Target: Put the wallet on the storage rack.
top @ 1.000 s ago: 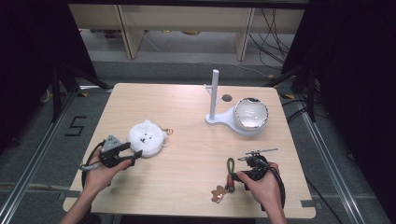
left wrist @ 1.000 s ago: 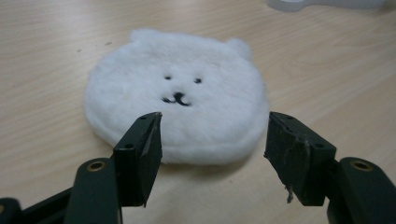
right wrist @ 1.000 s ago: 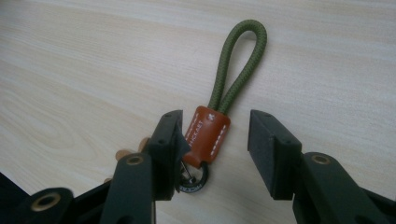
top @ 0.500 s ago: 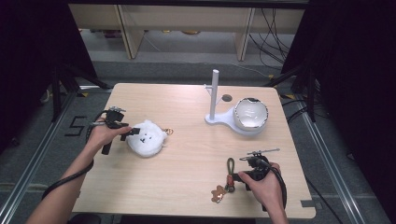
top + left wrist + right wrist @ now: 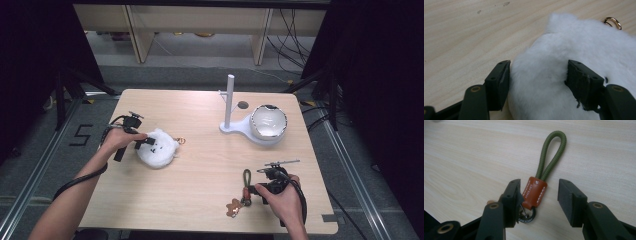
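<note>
A white fluffy plush keychain (image 5: 157, 148) with a gold ring (image 5: 182, 141) lies on the left of the wooden table (image 5: 200, 165). My left gripper (image 5: 143, 143) reaches it from the left. In the left gripper view its jaws (image 5: 536, 67) stand open on either side of the plush (image 5: 574, 50), touching the fur. At the front right lies a keychain with a green cord loop (image 5: 246, 177) and a brown charm (image 5: 233, 206). My right gripper (image 5: 253, 190) is open, and the orange leather tab (image 5: 534, 192) lies between its jaws (image 5: 539, 186) below the loop (image 5: 552, 152).
A white stand with an upright post (image 5: 230, 100) and a shiny bowl (image 5: 268, 121) sits at the back right of the table. Bare wood lies between the two keychains. Dark floor and shelving surround the table.
My left gripper went from the table's front left up to the plush's left side, and its jaws now flank the plush. The right gripper has stayed at the cord keychain.
</note>
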Available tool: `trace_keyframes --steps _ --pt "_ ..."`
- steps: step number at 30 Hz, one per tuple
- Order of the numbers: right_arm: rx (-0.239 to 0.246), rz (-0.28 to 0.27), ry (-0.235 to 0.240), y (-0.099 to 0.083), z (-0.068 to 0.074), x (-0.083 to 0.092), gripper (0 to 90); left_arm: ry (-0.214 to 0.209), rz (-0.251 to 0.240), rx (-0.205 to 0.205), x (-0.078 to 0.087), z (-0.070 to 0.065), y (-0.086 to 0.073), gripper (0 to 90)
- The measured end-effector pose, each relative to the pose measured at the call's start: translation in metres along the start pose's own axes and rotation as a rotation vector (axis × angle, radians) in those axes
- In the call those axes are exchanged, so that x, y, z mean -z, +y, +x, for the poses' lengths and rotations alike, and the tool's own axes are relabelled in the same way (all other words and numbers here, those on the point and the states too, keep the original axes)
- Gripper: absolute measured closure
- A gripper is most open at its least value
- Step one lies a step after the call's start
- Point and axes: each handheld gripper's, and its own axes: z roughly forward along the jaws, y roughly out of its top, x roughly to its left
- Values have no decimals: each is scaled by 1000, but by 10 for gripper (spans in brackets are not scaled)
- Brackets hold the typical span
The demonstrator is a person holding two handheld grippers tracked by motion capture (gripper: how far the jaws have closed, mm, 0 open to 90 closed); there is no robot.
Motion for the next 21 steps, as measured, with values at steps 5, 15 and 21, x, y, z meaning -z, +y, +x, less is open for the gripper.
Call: trace_keyframes --steps 5,15,21 --pt "15 -4 0 0 0 0 540 -1 -2 11 -1 -1 -1 466" --pt "0 -11 10 1 1 0 536 22 -30 -39 7 -11 -8 761" --pt "12 -38 -17 3 2 4 538 -11 -110 -60 19 -23 -17 786"
